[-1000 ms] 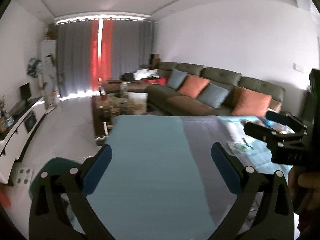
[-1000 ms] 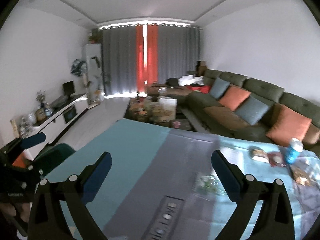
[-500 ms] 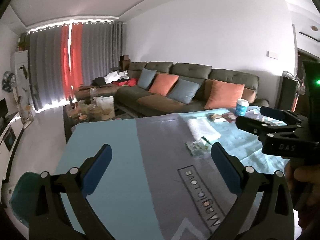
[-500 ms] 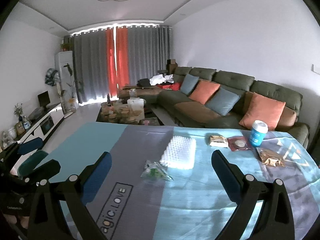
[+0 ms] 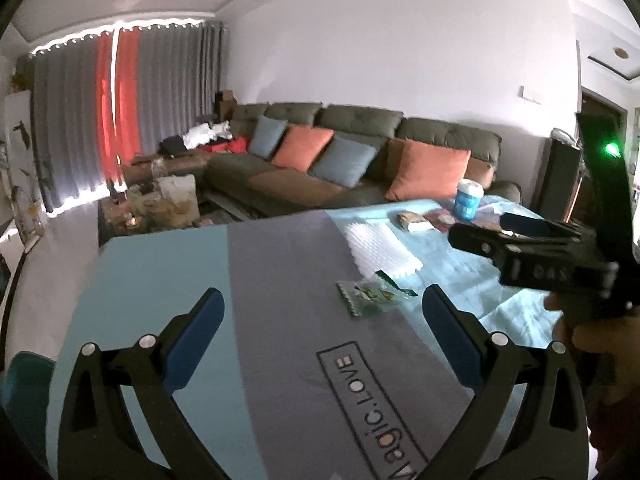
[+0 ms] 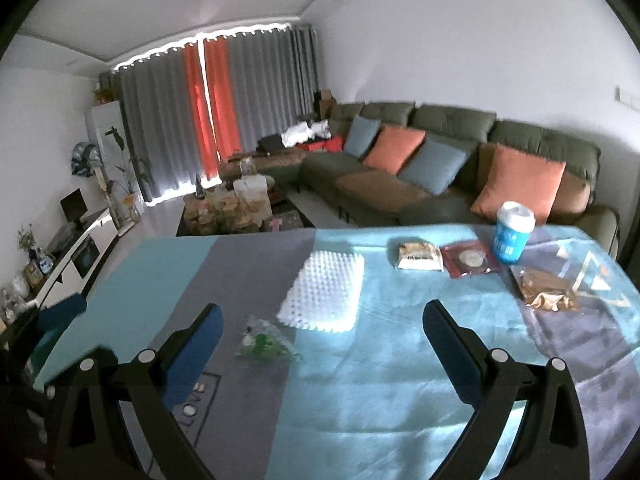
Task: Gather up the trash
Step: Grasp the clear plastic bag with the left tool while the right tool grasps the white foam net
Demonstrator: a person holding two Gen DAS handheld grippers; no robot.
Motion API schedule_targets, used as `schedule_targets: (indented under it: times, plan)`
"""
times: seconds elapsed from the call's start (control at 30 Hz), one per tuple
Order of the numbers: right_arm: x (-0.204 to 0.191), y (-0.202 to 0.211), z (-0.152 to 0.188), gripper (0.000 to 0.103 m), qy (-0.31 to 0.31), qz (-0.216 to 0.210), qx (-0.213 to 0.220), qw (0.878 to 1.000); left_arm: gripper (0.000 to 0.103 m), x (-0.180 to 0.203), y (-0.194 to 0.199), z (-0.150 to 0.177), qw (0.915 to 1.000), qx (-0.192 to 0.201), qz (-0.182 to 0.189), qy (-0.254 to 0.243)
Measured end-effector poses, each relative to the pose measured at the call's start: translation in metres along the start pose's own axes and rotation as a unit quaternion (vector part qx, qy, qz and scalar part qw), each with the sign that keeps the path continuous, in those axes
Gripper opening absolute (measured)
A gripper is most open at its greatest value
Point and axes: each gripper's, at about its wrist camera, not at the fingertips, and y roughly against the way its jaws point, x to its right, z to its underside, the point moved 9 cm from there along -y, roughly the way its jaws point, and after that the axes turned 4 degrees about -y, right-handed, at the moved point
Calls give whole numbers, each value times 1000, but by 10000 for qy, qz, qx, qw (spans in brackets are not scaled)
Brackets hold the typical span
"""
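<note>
Wrapper [image 6: 266, 342] flat on grey cloth band, just off foam sheet [image 6: 325, 292] corner | snack pack [image 6: 420, 257], red packet [image 6: 470, 262], cup [image 6: 513, 232], brown bag [image 6: 544, 292] along far edge | left gripper [image 5: 322, 330] wide apart, empty | right gripper [image 6: 322, 334] wide apart, empty | bare cloth [image 6: 400, 360] beneath both.

A home living room: sofa [image 6: 460, 148] with cushions, curtains [image 6: 224, 112], TV stand [image 6: 76, 252].
</note>
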Motion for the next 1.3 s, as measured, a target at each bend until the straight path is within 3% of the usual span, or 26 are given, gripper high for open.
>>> schedule_targets:
  times: [0.13, 0.3, 0.47, 0.7, 0.73, 0.9, 1.0, 1.07, 1.1, 1.17, 1.23, 1.3]
  plan:
    - [14, -38, -3, 96, -83, -53, -493, 9987, 97, 11, -34, -2, 9994, -205, 271, -8]
    - [22, -93, 0, 96, -257, -316, -1185, 9921, 97, 22, -90, 6, 9944, -797, 681, 154]
    - [22, -132, 6, 93, -300, -401, -1627, 9854, 97, 33, -136, 11, 9887, -1232, 828, 189]
    - [15, -152, 11, 83, -249, -526, -1867, 9807, 85, 34, -173, 27, 9781, -1784, 921, 547]
    - [13, -154, 13, 79, -238, -559, -1912, 9797, 77, 36, -176, 30, 9769, -1842, 914, 578]
    - [5, -158, 16, 78, -168, -613, -1944, 9789, 74, 43, -182, 36, 9748, -1912, 933, 669]
    - [0, -159, 16, 64, -88, -652, -1944, 9787, 59, 41, -178, 37, 9752, -1910, 807, 775]
    - [-1, -158, 16, 48, -69, -709, -1930, 9786, 47, 42, -175, 38, 9760, -1891, 770, 759]
    - [-1, -157, 16, 44, -95, -750, -1932, 9782, 45, 42, -174, 38, 9758, -1883, 764, 808]
    - [-4, -155, 17, 23, -149, -885, -1934, 9770, 38, 41, -174, 38, 9749, -1874, 797, 903]
    - [-5, -153, 15, 11, -255, -1029, -1901, 9760, 34, 39, -173, 38, 9743, -1834, 846, 998]
    - [-5, -151, 14, 10, -334, -1055, -1866, 9762, 28, 35, -171, 38, 9733, -1795, 889, 1123]
